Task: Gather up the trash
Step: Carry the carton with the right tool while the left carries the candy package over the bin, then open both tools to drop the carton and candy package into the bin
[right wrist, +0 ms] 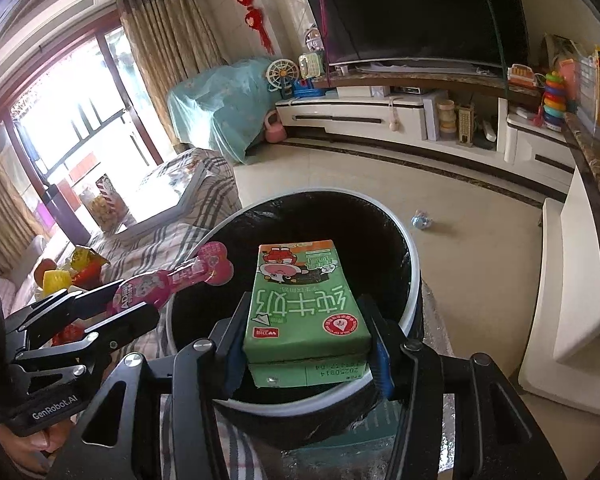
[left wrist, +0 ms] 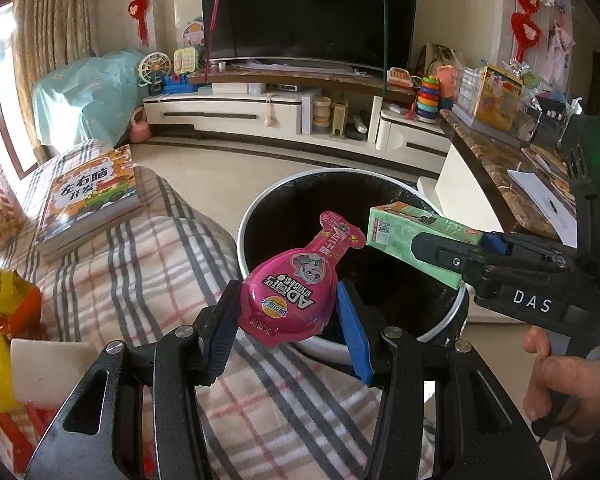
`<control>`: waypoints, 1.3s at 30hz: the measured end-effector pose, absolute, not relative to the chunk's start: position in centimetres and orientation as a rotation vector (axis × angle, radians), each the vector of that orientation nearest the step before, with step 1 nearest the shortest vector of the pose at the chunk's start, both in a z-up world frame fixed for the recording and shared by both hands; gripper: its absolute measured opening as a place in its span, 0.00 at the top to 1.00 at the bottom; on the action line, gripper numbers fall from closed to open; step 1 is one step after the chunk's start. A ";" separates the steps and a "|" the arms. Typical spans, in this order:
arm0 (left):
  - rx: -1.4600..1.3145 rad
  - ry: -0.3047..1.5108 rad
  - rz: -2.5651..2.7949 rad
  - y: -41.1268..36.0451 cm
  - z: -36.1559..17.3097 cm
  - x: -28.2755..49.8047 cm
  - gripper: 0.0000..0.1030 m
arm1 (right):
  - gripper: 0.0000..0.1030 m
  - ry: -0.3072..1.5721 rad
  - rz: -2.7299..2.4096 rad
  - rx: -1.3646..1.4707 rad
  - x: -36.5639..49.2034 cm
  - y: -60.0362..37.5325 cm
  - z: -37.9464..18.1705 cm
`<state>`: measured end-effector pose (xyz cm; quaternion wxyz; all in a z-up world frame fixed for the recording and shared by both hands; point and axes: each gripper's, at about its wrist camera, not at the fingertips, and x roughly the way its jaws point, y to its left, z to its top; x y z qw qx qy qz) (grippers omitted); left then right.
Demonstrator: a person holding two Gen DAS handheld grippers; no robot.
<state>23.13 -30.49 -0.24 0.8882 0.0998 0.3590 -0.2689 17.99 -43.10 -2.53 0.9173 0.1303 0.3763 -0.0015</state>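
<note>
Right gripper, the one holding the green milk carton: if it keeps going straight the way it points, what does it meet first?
Probably the trash bin. The right gripper holds the milk carton over the bin's opening, so the carton would likely meet the far inner wall first. Depth is unclear; it might pass above the rim.

Pink drink pouch [left wrist: 296, 280]: flat, bulbous, narrow neck pointing away, held over near rim of bin. Green milk carton [right wrist: 306, 308]: rectangular, tilted, over bin mouth. Trash bin [left wrist: 252, 216]: round, white rim, black liner, open.
</note>
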 end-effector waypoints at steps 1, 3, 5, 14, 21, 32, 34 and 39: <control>0.208 0.747 -0.558 -30.6 -0.3 23.2 0.54 | 0.51 0.775 -0.003 0.268 18.2 -43.1 -2.5; 0.211 0.749 -0.558 -30.8 -0.4 23.4 0.54 | 0.51 0.779 -0.005 0.261 18.4 -43.3 -2.5; 0.215 0.750 -0.558 -31.0 -0.4 23.6 0.54 | 0.51 0.785 -0.006 0.261 18.8 -43.5 -2.6; 0.226 0.764 -0.552 -31.8 -0.9 24.0 0.54 | 0.51 0.792 -0.018 0.261 19.2 -44.1 -2.7; 0.207 0.775 -0.546 -31.8 -0.9 24.5 0.52 | 0.51 0.796 -0.024 0.257 19.7 -44.5 -2.7; 0.106 0.755 -0.490 -28.3 0.3 22.6 0.34 | 0.22 0.737 -0.031 0.316 18.0 -44.6 -1.5; 0.095 0.747 -0.482 -27.3 0.3 21.6 0.33 | 0.19 0.724 -0.029 0.328 17.2 -44.2 -1.4; 0.072 0.734 -0.461 -24.7 0.5 19.6 0.31 | 0.13 0.696 -0.003 0.364 15.3 -42.5 -1.3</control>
